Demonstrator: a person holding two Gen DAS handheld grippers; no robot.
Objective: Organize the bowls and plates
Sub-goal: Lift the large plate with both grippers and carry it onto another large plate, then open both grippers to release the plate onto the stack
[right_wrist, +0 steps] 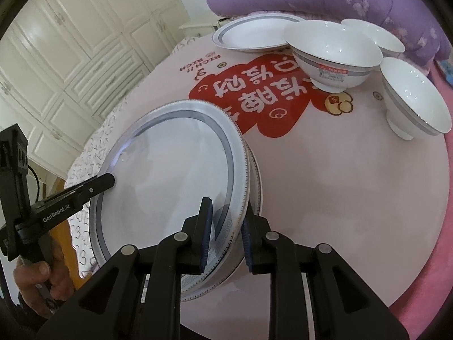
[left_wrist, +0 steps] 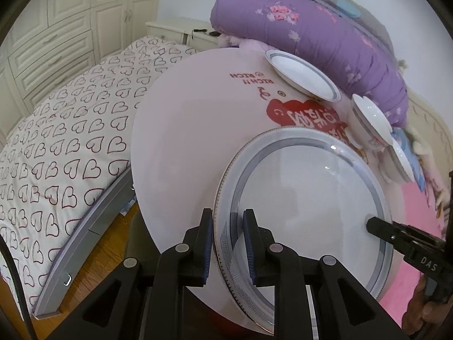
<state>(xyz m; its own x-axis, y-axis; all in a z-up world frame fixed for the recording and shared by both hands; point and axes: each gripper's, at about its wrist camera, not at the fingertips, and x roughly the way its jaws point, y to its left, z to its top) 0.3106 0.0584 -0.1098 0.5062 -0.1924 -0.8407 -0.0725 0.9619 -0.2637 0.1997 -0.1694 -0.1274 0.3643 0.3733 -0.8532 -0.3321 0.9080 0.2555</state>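
Note:
A large white plate with a grey patterned rim is tilted over the round pink table. My left gripper is shut on its left rim, and shows at the left edge of the right wrist view. My right gripper is shut on the opposite rim. The edge of a second plate shows just beneath it. A smaller grey-rimmed plate lies at the table's far side. Three white bowls stand beside it.
A rolled purple quilt lies behind the table, close to the bowls. A bed with heart-print cover runs along the table's left side. White wardrobe doors stand beyond. A person's hand grips the left handle.

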